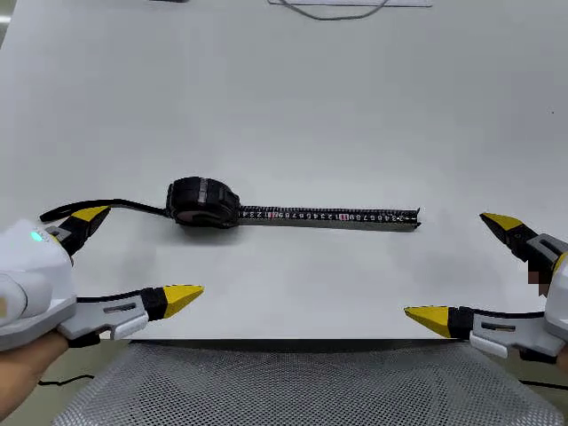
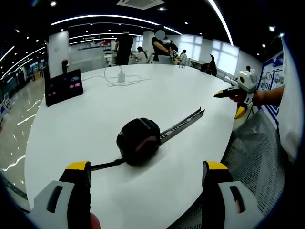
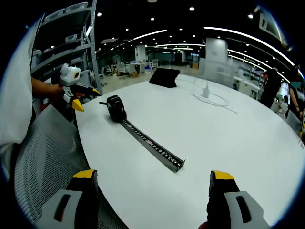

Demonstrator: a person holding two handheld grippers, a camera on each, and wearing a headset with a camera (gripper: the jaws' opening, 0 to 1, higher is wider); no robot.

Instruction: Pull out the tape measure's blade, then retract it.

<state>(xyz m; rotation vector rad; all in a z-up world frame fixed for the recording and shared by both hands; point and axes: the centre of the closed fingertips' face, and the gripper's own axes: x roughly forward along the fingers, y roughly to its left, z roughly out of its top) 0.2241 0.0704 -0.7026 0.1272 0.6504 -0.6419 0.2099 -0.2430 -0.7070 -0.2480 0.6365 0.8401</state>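
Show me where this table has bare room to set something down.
The widest bare stretch of table lies beyond the tape measure and its blade, up to the white charger cable at the far edge. A narrower strip runs between the blade and the near edge, flanked by the left gripper and right gripper. Tightest by the strap.

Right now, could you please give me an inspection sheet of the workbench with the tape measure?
Surface: white table, smooth, with a rounded edge.
Job's things: tape measure lying on the table, its blade pulled out flat toward the right gripper's side; black strap trailing the other way.
Clutter: dark tablet-like panel at the far side.
Grippers: left gripper and right gripper both open, holding nothing, apart from the tape measure.
Cables: white charger with its cable looped on the table, far side.
Surroundings: grey mesh at the near edge; people standing beyond; shelving.
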